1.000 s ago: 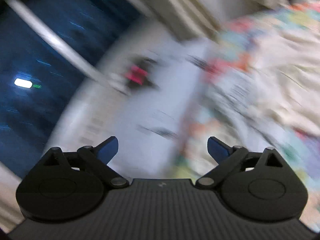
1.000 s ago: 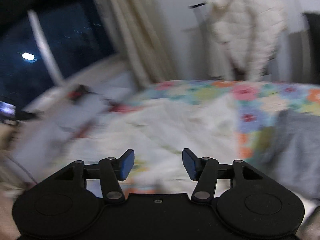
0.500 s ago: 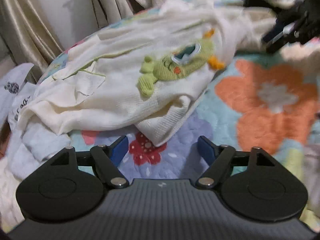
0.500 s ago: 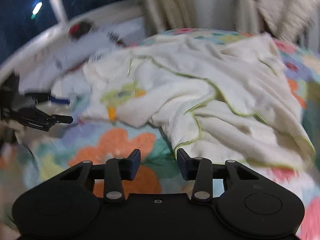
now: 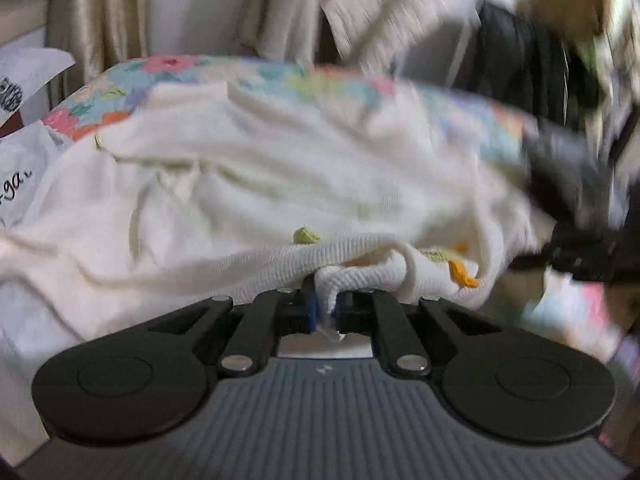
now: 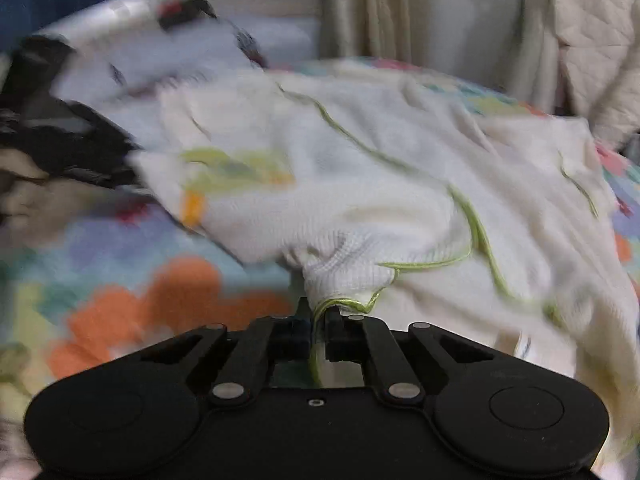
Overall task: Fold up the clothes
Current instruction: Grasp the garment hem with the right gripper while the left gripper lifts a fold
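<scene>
On the floral bedspread [image 6: 132,276] lies the cream knit garment [image 5: 256,184], rumpled. We have our left gripper [image 5: 325,314] pinched tight on its ribbed hem, and our right gripper [image 6: 318,326] clamped on a green-trimmed edge, fabric bunched between both pairs of jaws.

One cream knitted garment with green trim [image 6: 400,200] lies on one flower-patterned bedspread [image 6: 160,288]. Two black grippers, left gripper [image 5: 325,312] and right gripper [image 6: 318,326], meet its near edge. One quilted cream jacket [image 6: 596,48] hangs behind the bedspread.
</scene>
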Motion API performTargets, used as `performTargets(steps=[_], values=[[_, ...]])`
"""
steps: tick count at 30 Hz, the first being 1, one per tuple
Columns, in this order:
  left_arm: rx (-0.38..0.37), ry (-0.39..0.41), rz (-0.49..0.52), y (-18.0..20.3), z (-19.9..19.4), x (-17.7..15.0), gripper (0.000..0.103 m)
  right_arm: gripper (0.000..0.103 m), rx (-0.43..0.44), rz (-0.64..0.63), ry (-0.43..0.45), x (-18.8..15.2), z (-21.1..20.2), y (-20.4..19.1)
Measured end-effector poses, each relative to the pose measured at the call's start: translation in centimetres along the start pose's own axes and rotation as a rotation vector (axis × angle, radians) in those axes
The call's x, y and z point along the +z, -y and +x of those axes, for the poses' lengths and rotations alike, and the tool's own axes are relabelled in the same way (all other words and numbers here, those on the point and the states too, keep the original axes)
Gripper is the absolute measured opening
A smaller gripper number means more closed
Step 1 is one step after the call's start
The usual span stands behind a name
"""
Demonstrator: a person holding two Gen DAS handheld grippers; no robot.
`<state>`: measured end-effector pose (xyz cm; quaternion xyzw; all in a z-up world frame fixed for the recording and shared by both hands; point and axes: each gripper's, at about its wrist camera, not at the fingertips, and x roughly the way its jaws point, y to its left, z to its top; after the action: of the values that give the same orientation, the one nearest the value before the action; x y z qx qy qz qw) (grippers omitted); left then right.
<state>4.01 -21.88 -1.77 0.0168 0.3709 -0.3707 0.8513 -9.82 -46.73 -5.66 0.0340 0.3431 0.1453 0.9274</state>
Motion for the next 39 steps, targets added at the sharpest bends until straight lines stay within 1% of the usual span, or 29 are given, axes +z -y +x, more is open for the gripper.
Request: performTargets(steps=[3, 4, 6, 8, 10, 11, 12, 13, 15, 16, 17, 18, 21, 22, 24, 25, 26, 28, 31, 32, 33, 34, 35, 36, 37, 38, 39], values=[[0.019, 0.008, -0.082, -1.3, 2.4, 2.7, 0.008, 0.008, 0.038, 0.187, 0.1, 1.7, -1.0, 5.4], [0.029, 0.005, -0.101, -1.6, 3.6, 3.2, 0.009, 0.008, 0.014, 0.224, 0.124, 2.0, -1.0, 6.9], [0.046, -0.019, -0.142, -2.2, 6.2, 3.4, 0.009, 0.009, -0.075, 0.235, 0.133, 1.8, -0.7, 8.8], [0.063, -0.055, -0.182, -2.5, 8.5, 3.0, 0.01, 0.013, -0.128, 0.258, 0.13, 1.0, -0.6, 9.9], [0.073, -0.068, -0.21, -2.3, 9.8, 2.3, 0.01, 0.02, -0.164, 0.292, 0.108, 0.2, -0.4, 10.2], [0.078, -0.071, -0.223, -2.2, 10.4, 1.9, 0.011, 0.022, -0.196, 0.294, 0.092, 0.0, -0.2, 10.0], [0.08, -0.073, -0.233, -2.0, 10.6, 1.6, 0.011, 0.033, -0.244, 0.27, 0.077, -0.2, -0.1, 9.5], [0.081, -0.075, -0.242, -1.9, 10.6, 1.3, 0.011, 0.037, -0.304, 0.22, 0.07, -0.1, -0.1, 8.6], [0.057, -0.068, -0.267, -1.6, 9.7, 0.6, 0.013, 0.039, -0.404, 0.107, 0.091, 0.2, -0.5, 6.7], [0.042, -0.062, -0.28, -1.5, 9.1, 0.3, 0.013, 0.04, -0.429, 0.057, 0.117, 0.3, -0.9, 5.6], [0.026, -0.057, -0.293, -1.3, 8.5, 0.0, 0.014, 0.041, -0.426, 0.022, 0.149, 0.3, -1.3, 4.6], [0.013, -0.048, -0.307, -1.1, 7.7, -0.3, 0.015, 0.041, -0.395, 0.0, 0.18, 0.4, -1.8, 3.8], [-0.013, -0.029, -0.337, -0.2, 5.3, -1.4, 0.018, 0.046, -0.221, -0.064, 0.233, 0.6, -2.2, 1.4], [-0.015, -0.031, -0.344, 0.1, 4.7, -1.7, 0.02, 0.05, -0.188, -0.096, 0.23, 0.6, -1.8, 0.7], [-0.033, -0.04, -0.364, 0.8, 3.5, -2.4, 0.023, 0.051, -0.133, -0.156, 0.177, 0.1, -0.4, -0.5], [-0.049, -0.046, -0.367, 1.2, 3.3, -2.7, 0.03, 0.051, -0.115, -0.174, 0.152, -0.4, 0.3, -0.9], [-0.062, -0.055, -0.366, 1.7, 3.3, -2.9, 0.036, 0.051, -0.106, -0.184, 0.121, -0.9, 1.1, -1.2], [-0.079, -0.099, -0.354, 2.7, 4.2, -3.1, 0.038, 0.051, -0.122, -0.196, 0.076, -1.7, 2.2, -1.5], [-0.128, -0.138, -0.365, 3.9, 6.3, -3.1, 0.042, 0.051, -0.175, -0.222, 0.079, -2.4, 3.2, -1.6], [-0.131, -0.151, -0.381, 4.3, 7.1, -3.1, 0.047, 0.051, -0.183, -0.235, 0.076, -2.6, 3.5, -1.6], [-0.129, -0.167, -0.397, 4.7, 7.9, -3.2, 0.051, 0.045, -0.188, -0.249, 0.07, -2.7, 3.7, -1.5], [-0.125, -0.182, -0.407, 5.0, 8.6, -3.3, 0.056, 0.025, -0.175, -0.248, 0.058, -2.8, 4.0, -1.3], [-0.119, -0.195, -0.412, 5.3, 9.3, -3.4, 0.056, 0.016, -0.154, -0.227, 0.046, -2.7, 4.1, -0.9], [-0.111, -0.212, -0.41, 5.5, 10.0, -3.5, 0.056, 0.014, -0.132, -0.193, 0.044, -2.6, 4.0, -0.3], [-0.092, -0.227, -0.408, 5.5, 10.6, -3.6, 0.053, 0.012, -0.108, -0.157, 0.045, -2.4, 3.9, 0.2], [-0.068, -0.241, -0.412, 5.4, 10.9, -3.8, 0.028, 0.012, -0.082, -0.122, 0.047, -2.1, 3.8, 0.7], [-0.043, -0.255, -0.416, 5.3, 11.3, -4.0, 0.01, 0.011, -0.045, -0.076, 0.049, -1.8, 3.6, 1.2]])
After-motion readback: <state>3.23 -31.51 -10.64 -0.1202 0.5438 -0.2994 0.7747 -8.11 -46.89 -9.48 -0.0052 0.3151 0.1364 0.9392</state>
